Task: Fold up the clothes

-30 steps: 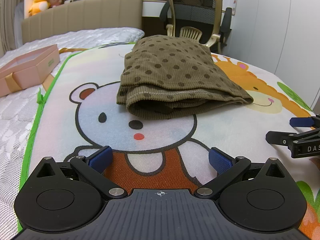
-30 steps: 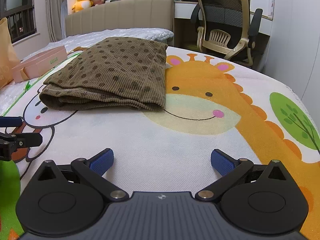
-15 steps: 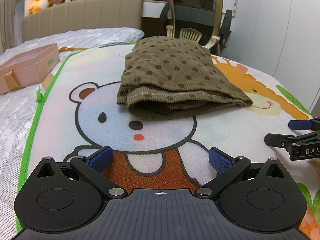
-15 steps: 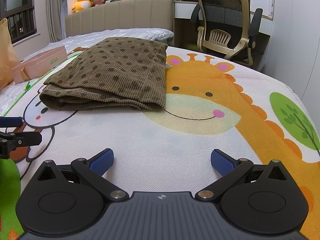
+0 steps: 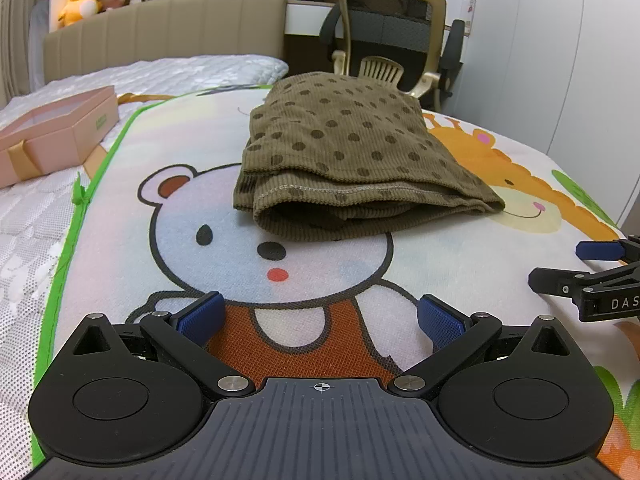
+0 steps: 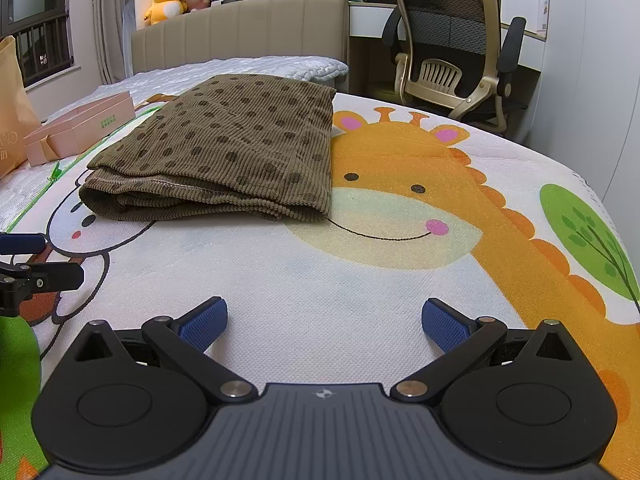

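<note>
A brown corduroy garment with dark dots lies folded in a neat stack on the cartoon play mat; it also shows in the right wrist view. My left gripper is open and empty, low over the bear picture, short of the garment's near edge. My right gripper is open and empty over the mat near the giraffe picture, also short of the garment. Each gripper shows at the edge of the other's view: the right one, the left one.
A pink gift box sits on the white mattress at the left. A paper bag stands at the far left. An office chair and desk stand beyond the bed's far edge. A beige headboard with plush toys is behind.
Both grippers have barely moved; the view has crept slightly. The garment lies unchanged and both grippers stay open.
</note>
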Tool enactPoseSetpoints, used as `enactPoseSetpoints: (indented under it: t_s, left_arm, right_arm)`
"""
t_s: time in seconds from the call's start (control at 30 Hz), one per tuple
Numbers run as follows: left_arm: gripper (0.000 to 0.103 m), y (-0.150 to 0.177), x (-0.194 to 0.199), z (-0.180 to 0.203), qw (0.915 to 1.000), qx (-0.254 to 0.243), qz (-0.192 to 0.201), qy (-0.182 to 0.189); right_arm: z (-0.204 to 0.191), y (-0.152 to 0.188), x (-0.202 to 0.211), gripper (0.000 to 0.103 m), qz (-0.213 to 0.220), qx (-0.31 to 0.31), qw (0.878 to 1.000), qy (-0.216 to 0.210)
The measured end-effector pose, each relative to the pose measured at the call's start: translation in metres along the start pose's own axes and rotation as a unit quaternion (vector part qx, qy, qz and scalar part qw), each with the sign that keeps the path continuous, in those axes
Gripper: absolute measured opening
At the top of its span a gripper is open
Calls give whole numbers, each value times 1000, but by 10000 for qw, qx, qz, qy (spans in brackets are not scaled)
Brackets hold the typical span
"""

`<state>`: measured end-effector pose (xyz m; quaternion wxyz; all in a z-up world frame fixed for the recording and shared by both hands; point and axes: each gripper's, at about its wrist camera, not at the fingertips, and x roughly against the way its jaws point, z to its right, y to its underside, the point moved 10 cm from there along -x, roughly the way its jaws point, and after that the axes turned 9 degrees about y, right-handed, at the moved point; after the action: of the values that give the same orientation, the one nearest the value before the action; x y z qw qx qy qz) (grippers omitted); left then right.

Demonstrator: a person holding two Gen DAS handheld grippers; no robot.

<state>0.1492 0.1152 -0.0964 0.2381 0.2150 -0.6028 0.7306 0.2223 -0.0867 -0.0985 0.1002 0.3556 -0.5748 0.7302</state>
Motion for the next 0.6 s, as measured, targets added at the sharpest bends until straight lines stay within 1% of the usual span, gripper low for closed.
enactPoseSetpoints:
  t_s: [0.4,0.6]
  left_arm:
    - [103,0,-1,0,10000,-17,-4,-21]
    - [103,0,1,-2,9999,107,66,60]
  right_arm:
    - [0,0,0,103,0,0,10000,-1]
    - [0,0,0,103,0,1,10000,-1]
